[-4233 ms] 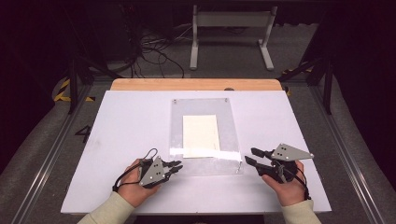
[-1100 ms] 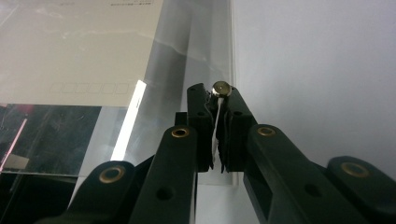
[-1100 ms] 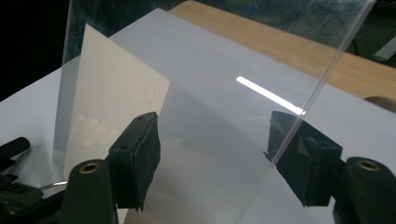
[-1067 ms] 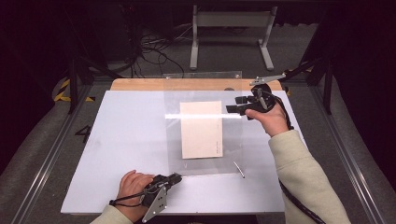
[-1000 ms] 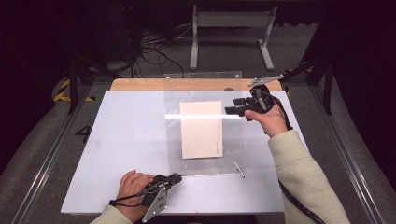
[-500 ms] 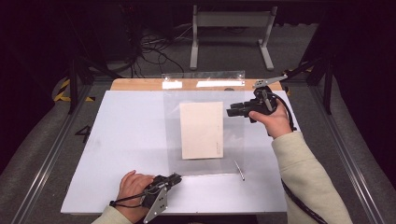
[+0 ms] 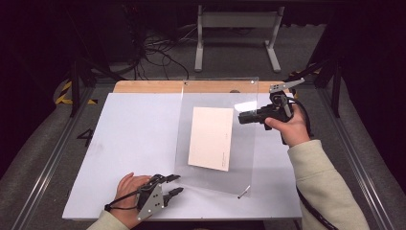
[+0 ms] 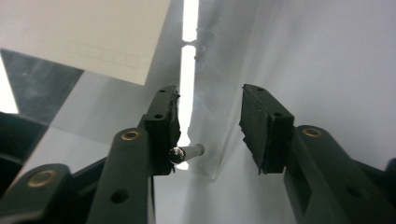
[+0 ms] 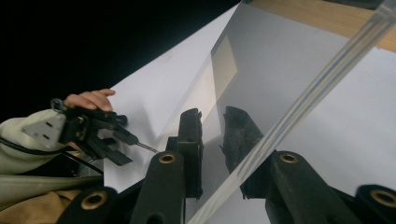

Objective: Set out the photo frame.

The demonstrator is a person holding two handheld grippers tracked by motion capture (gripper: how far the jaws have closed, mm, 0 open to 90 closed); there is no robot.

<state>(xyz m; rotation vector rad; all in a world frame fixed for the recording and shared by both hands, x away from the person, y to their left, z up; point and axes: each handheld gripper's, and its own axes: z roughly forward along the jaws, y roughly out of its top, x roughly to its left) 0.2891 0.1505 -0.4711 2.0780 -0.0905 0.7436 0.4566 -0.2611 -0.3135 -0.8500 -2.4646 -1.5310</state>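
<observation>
Dark floor, cables and a white metal stand fill the background at 12 o'clock, and nearer the person lies a white tabletop (image 7: 134,143) with a strip of bare wood along its far edge.

On that tabletop the largest thing in play is a clear acrylic sheet (image 7: 215,172), tilted up on its near edge so that its far edge stands raised toward 12 o'clock. Behind it, seen through the plastic, a cream envelope (image 7: 210,139) lies flat on the table, its row of small printed boxes toward 6 o'clock.

The right gripper (image 7: 242,118), at about 2 o'clock, has its jaws closed on the sheet's right edge; the right gripper view shows the edge running between the pads (image 9: 236,135). The left gripper (image 7: 174,184), at about 7 o'clock, rests by the sheet's near left corner with its jaws apart. In the left gripper view a small metal standoff pin (image 8: 187,152) sits against the left pad, at the sheet's corner, but nothing is clamped. A second pin (image 7: 244,192) shows at the near right corner, at about 5 o'clock.

Judging from this, the cover is partly lifted and the envelope is uncovered but untouched. Clearing the sheet away and taking the envelope seem left to do.
</observation>
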